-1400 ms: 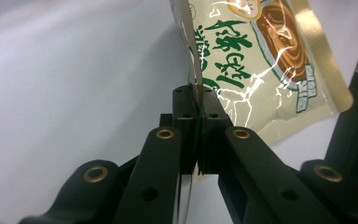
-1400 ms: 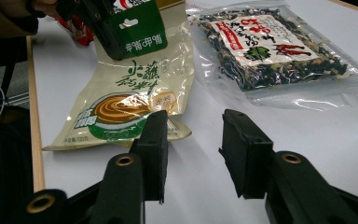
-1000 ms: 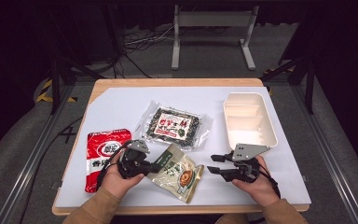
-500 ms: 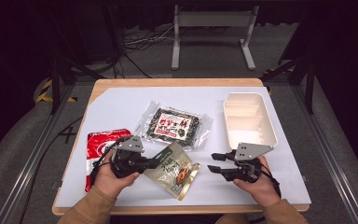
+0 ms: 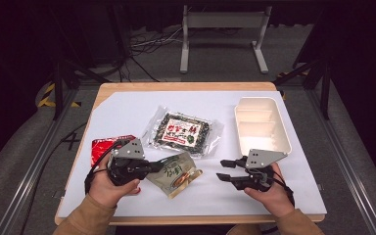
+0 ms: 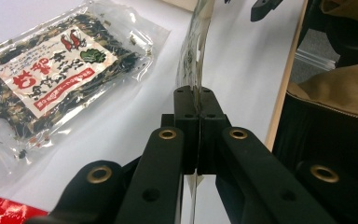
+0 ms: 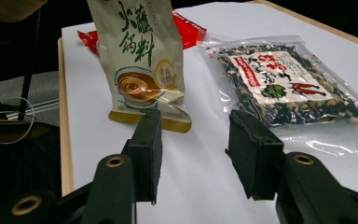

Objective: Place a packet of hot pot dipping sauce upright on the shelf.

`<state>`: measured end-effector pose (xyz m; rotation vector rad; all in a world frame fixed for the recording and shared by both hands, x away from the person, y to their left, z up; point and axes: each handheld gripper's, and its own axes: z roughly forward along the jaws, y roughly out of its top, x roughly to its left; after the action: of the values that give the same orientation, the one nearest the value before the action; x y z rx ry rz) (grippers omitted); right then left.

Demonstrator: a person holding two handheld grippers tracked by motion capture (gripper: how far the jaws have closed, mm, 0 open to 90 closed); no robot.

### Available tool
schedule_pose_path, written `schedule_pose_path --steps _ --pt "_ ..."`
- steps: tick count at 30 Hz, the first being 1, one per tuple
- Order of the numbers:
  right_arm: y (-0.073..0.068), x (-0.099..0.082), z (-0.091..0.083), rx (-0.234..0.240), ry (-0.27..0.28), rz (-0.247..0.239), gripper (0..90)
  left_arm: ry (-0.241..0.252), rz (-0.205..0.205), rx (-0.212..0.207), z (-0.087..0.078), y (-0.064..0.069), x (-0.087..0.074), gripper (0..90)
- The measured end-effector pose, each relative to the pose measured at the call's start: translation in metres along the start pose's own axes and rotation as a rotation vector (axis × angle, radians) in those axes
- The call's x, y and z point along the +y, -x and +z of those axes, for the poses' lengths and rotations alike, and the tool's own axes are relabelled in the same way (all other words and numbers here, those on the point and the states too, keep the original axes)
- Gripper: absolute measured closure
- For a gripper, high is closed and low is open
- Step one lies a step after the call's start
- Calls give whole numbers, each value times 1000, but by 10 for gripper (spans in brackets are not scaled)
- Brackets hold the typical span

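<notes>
A beige and green sauce packet (image 5: 176, 174) is raised by one edge in front of the person. My left gripper (image 5: 155, 167) is shut on that edge. In the left gripper view the jaws (image 6: 199, 100) are pressed together on the thin packet (image 6: 193, 51), seen edge-on. In the right gripper view the packet (image 7: 142, 60) hangs upright with its lower end at or just above the table. My right gripper (image 5: 225, 170) is open and empty to the packet's right, its fingers pointing at it. Nothing lies between its jaws (image 7: 193, 140).
A clear bag of dark dried mix (image 5: 183, 131) lies mid-table behind the packet. A red packet (image 5: 103, 147) lies at the left behind my left hand. A white compartment box (image 5: 240, 128) stands at the right. The near table edge runs just under both hands.
My left gripper has risen with the sauce packet, tilting it up from lying flat. The right gripper has stayed in place.
</notes>
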<state>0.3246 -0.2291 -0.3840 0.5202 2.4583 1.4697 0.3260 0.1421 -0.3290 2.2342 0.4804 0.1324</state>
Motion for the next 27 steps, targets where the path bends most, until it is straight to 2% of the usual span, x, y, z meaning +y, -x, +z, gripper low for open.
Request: schedule_pose_path --steps 11,17,27 --pt "-4 24 7 42 -18 -42 554 -15 24 7 -7 6 6 895" --pt "-5 38 14 59 -43 -69 557 -17 47 -1 -9 8 12 895" --pt "-6 59 24 113 -57 -98 564 -19 55 -17 -6 11 17 895"
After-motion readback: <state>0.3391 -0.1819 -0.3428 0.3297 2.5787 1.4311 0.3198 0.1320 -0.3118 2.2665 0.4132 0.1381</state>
